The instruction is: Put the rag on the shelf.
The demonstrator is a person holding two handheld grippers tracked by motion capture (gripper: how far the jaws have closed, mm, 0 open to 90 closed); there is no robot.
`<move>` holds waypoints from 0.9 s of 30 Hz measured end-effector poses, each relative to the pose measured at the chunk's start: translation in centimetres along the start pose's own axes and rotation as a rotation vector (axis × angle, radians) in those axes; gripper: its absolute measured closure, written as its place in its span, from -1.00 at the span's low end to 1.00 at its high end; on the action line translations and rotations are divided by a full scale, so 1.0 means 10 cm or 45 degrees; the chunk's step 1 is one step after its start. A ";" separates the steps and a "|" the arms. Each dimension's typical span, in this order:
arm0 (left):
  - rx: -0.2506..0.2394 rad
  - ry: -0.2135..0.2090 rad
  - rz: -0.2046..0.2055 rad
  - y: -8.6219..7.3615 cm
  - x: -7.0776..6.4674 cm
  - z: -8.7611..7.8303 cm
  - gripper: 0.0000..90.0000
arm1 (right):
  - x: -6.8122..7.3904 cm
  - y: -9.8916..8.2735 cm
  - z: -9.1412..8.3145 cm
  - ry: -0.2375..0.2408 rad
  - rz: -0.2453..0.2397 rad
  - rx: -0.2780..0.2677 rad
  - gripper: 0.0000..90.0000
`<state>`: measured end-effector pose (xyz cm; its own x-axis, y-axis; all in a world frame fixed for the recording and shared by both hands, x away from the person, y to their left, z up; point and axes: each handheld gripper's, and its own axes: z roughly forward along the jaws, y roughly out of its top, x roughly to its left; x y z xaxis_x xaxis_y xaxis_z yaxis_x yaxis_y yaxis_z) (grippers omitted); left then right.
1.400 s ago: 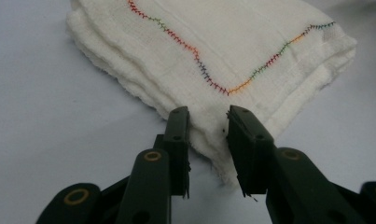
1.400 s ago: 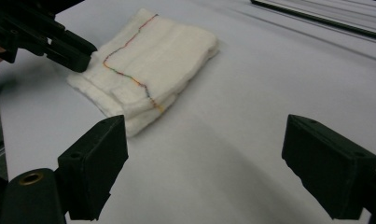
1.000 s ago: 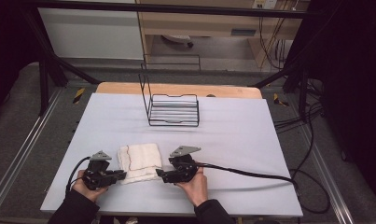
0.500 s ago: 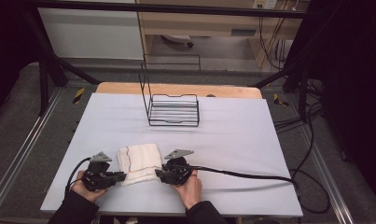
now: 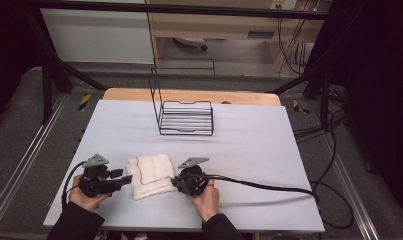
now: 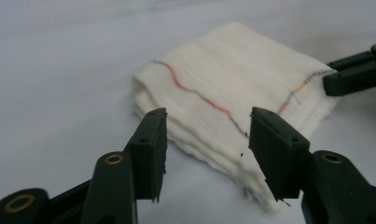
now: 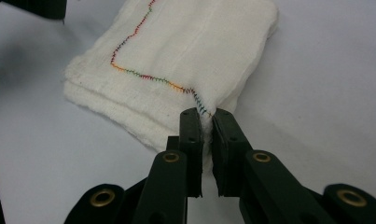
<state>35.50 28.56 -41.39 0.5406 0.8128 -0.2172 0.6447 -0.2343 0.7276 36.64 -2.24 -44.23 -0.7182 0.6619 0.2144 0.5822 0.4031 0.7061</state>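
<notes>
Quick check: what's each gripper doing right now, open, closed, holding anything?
Left gripper: open, jaws just opened, apart at the cloth's edge, not pressing it.
Right gripper: just closed, pinching the cloth's edge.

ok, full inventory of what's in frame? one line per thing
folded cloth: 1, white with multicolour stitched line, near edge of the table, between the two grippers
wire rack: 1, black, far middle of the table
table: 1, pale grey top with a wooden strip at the far edge
cable: 1, black, trails right from the right gripper across the table
left gripper: 1, black, jaws apart and just opened, astride the cloth's near corner
right gripper: 1, black, jaws just closed, pinching a cloth edge
hands: 2, dark sleeves, at the bottom of the high view
</notes>
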 end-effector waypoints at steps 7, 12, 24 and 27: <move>-0.014 -0.014 0.084 0.23 -0.02 0.16 -0.28 | -0.17 -0.02 -0.16 0.018 -0.004 0.035 0.84; 0.098 -0.032 0.092 0.37 0.03 0.55 -0.05 | -0.25 -0.10 -0.23 0.012 0.003 0.046 0.82; 0.244 -0.075 0.059 0.29 0.07 0.60 0.81 | -0.30 -0.11 -0.21 -0.016 -0.031 0.036 0.80; 0.241 -0.062 0.049 0.24 0.03 0.55 0.83 | -0.32 -0.10 -0.21 -0.022 -0.048 0.030 0.80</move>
<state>40.18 25.34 -43.28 0.5895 0.7754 -0.2262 0.7107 -0.3648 0.6015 37.58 -6.09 -44.27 -0.7333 0.6566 0.1763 0.5638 0.4424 0.6975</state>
